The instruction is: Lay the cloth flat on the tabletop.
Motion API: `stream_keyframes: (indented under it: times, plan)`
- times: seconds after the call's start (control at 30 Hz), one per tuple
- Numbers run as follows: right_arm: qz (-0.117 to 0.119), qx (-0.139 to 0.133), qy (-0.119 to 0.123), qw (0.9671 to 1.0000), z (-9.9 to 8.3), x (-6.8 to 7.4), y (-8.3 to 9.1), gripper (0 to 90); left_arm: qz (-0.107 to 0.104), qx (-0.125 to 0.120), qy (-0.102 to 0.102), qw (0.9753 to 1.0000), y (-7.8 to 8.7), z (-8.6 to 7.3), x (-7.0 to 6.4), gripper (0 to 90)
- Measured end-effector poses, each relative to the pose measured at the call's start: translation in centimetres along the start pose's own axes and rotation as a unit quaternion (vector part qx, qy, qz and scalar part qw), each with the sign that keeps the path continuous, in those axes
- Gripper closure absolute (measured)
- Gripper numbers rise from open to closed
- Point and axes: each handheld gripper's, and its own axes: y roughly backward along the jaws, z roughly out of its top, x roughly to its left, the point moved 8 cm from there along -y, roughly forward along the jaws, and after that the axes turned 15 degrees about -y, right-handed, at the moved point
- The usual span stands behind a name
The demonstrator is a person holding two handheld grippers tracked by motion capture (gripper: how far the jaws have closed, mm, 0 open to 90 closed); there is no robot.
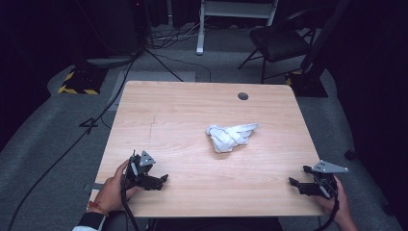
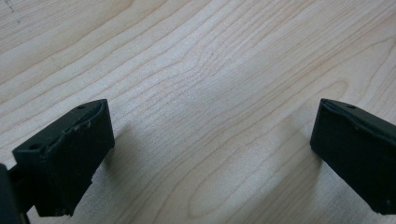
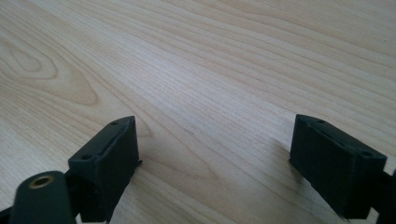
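Note:
A crumpled white cloth lies in a bunched heap right of the middle of the wooden table. My left gripper rests near the table's front left edge, held by a hand, well short of the cloth. Its jaws stand wide apart over bare wood in the left gripper view. My right gripper sits at the front right corner, also apart from the cloth. In the right gripper view its jaws are spread open with nothing but wood grain between them.
A round grey grommet is set in the table's far edge. Beyond the table stand a black chair, a white frame and cables on the grey floor. A yellow-black striped base sits at the far left.

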Motion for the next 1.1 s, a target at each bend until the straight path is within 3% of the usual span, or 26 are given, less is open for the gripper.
stream_keyframes:
  times: [0.27,0.37,0.5,0.63,0.73,0.77,0.83,0.97,1.1]
  plan:
    - [-0.002,0.0,-0.003,1.0,0.0,0.0,-0.1,14.8,0.0,-0.002,-0.005,1.0,-0.1,0.1,0.1,0.0]
    - [-0.005,0.001,-0.004,1.0,0.1,-0.1,-0.1,14.0,0.008,-0.001,0.006,1.0,-0.3,0.3,0.1,0.0]
    - [-0.009,0.001,-0.005,1.0,0.1,0.0,-0.1,14.1,0.001,-0.002,0.0,1.0,-0.7,0.9,0.0,0.0]
    - [-0.018,0.01,0.017,0.9997,0.6,0.1,-0.4,10.9,0.009,0.001,0.007,0.9999,-1.0,1.3,-0.1,0.0]
    - [-0.025,0.021,0.037,0.9988,1.0,0.5,-0.6,12.2,-0.003,-0.004,-0.008,1.0,-1.2,1.6,-0.4,0.3]
    - [-0.018,0.044,0.053,0.9975,1.5,1.0,-0.6,21.2,-0.016,-0.007,-0.025,0.9995,-1.4,1.8,-0.5,0.3]
    - [0.011,0.013,0.054,0.9984,2.6,1.4,-0.6,31.8,-0.03,-0.009,-0.046,0.9985,-1.7,2.3,-1.0,0.3]
    - [0.017,-0.001,0.053,0.9985,4.3,1.6,-1.0,31.4,-0.041,-0.011,-0.058,0.9974,-2.1,2.9,-1.4,0.3]
    - [0.02,0.003,0.074,0.9971,6.1,2.2,-2.3,33.1,-0.058,-0.016,-0.075,0.9954,-3.0,4.0,-1.9,0.2]
